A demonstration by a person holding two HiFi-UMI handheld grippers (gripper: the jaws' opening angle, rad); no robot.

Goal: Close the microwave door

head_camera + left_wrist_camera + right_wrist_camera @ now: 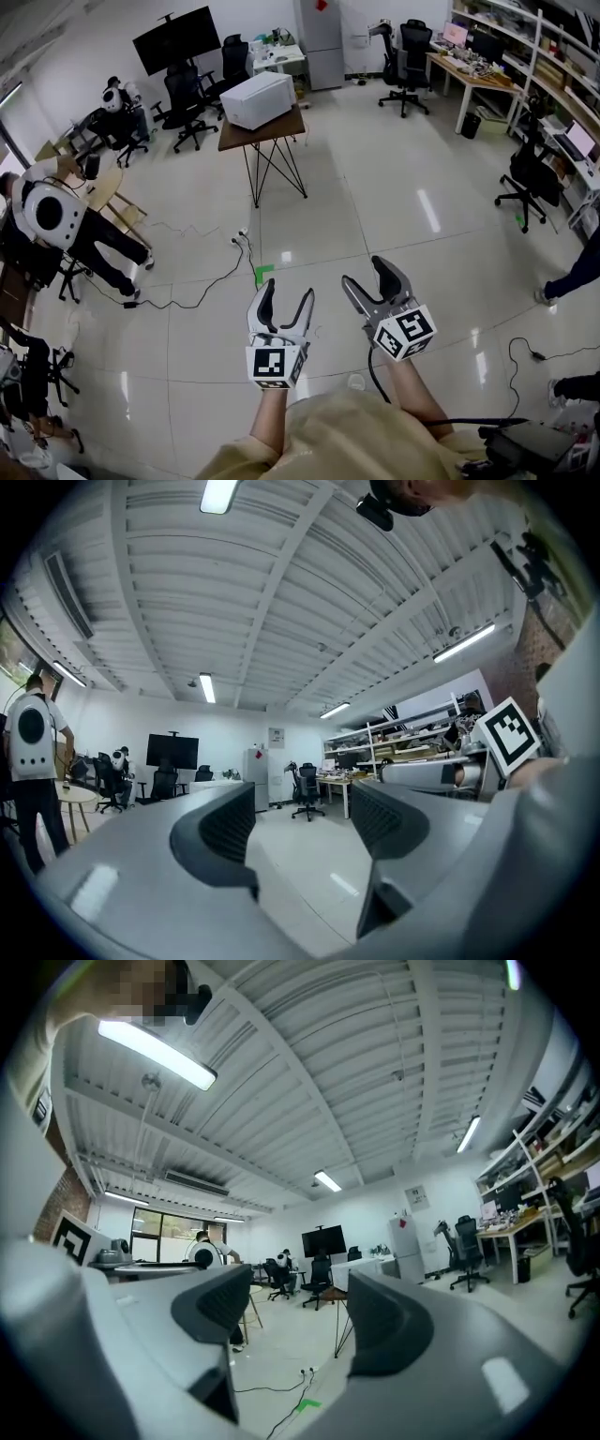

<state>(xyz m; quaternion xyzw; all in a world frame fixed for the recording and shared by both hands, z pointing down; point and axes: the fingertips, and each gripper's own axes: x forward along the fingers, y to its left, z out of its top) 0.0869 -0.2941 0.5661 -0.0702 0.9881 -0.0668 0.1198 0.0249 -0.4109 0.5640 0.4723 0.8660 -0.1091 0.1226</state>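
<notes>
Microwave on small brown table, upper centre of head view, well apart from both tongs; door too small to read as open or shut. Left gripper and right gripper low centre of frame, jaws spread, nothing between. Step, by my reckoning: approach. Next move calls for crossing floor, then setting one gripper against door to push.

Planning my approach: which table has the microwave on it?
The small brown-topped table on thin black legs, alone mid-floor, bears the white microwave; the long wall desk holds monitors.
</notes>
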